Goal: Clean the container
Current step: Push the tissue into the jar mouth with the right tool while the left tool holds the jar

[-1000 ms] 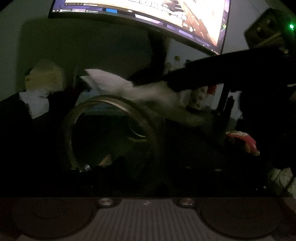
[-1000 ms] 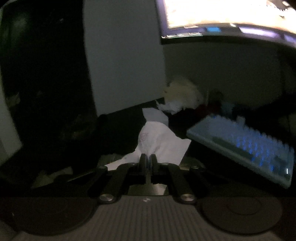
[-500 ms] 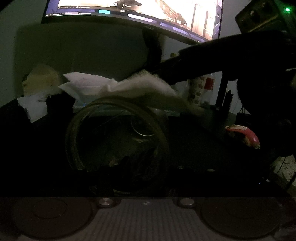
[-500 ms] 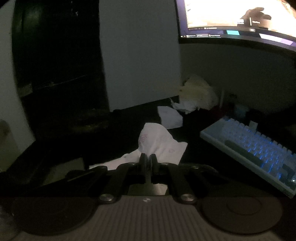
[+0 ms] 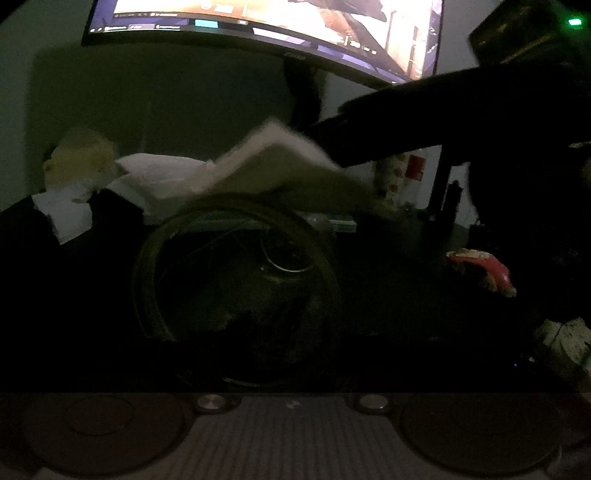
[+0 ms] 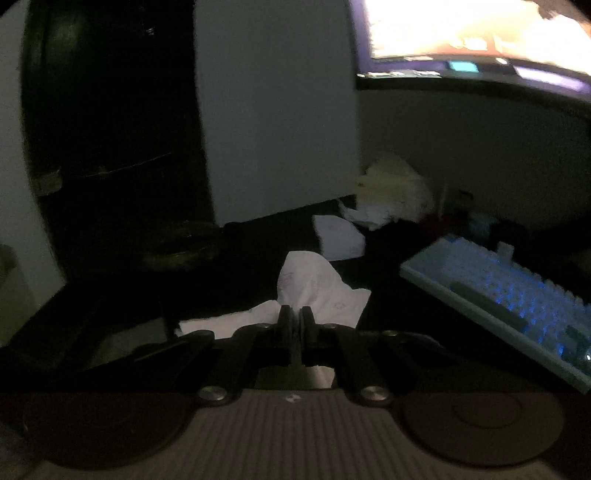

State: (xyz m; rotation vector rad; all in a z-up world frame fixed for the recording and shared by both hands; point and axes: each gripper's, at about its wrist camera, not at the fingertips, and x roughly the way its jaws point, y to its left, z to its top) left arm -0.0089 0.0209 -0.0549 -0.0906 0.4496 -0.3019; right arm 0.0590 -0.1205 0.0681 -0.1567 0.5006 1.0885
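Note:
In the dim left wrist view a clear glass container [image 5: 236, 280] fills the centre, its round mouth facing the camera, held in my left gripper; the fingers are lost in the dark. A white tissue [image 5: 273, 166] hangs just above the container's rim, held by my right gripper's dark arm [image 5: 424, 122] reaching in from the right. In the right wrist view my right gripper [image 6: 295, 317] is shut on the tissue [image 6: 314, 291], which spreads out ahead of the fingertips.
A lit monitor [image 5: 280, 29] stands behind. A crumpled yellowish wad [image 5: 77, 158] and a white paper [image 5: 62, 214] lie at left. A red object [image 5: 484, 269] lies at right. A backlit blue keyboard [image 6: 509, 295] sits right in the right wrist view.
The right gripper has lifted the tissue up off the container's mouth and tilted it. The container has stayed held in the left gripper.

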